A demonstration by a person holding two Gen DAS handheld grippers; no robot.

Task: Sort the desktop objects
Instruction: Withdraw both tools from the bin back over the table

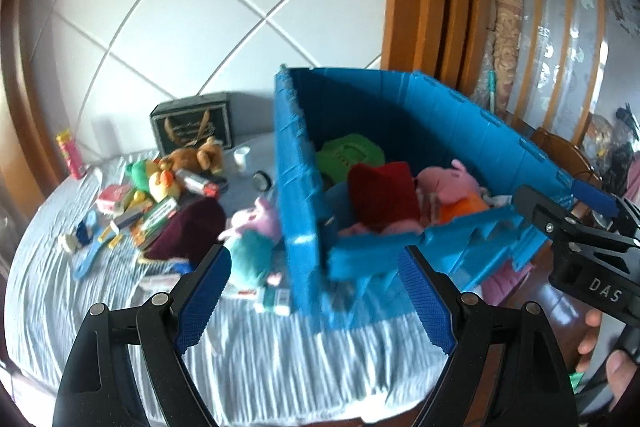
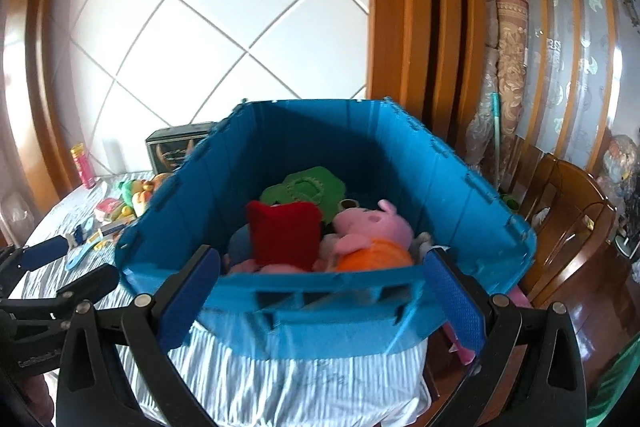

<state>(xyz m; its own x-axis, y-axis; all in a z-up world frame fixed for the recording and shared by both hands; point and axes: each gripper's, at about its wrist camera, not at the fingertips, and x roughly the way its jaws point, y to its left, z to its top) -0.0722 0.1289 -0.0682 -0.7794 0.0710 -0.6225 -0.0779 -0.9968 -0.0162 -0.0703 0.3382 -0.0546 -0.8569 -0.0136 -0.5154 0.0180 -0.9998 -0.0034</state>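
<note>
A blue plastic crate (image 1: 304, 187) (image 2: 320, 303) stands on the striped tablecloth. It holds a pink pig plush (image 1: 452, 183) (image 2: 372, 227), a red plush (image 1: 382, 195) (image 2: 284, 235) and a green item (image 1: 348, 153) (image 2: 304, 187). Left of the crate lie a pig plush in teal (image 1: 252, 243), a dark maroon item (image 1: 192, 227), a brown plush (image 1: 200, 157) and several small toys and boxes. My left gripper (image 1: 316, 295) is open and empty before the crate's near corner. My right gripper (image 2: 324, 299) is open and empty at the crate's near wall; it also shows in the left wrist view (image 1: 560, 211).
A dark box (image 1: 192, 127) and a small white cup (image 1: 242, 157) stand at the back of the table. A pink can (image 1: 72, 155) stands at the far left. A wooden chair (image 2: 568, 227) is to the right of the table. A tiled wall is behind.
</note>
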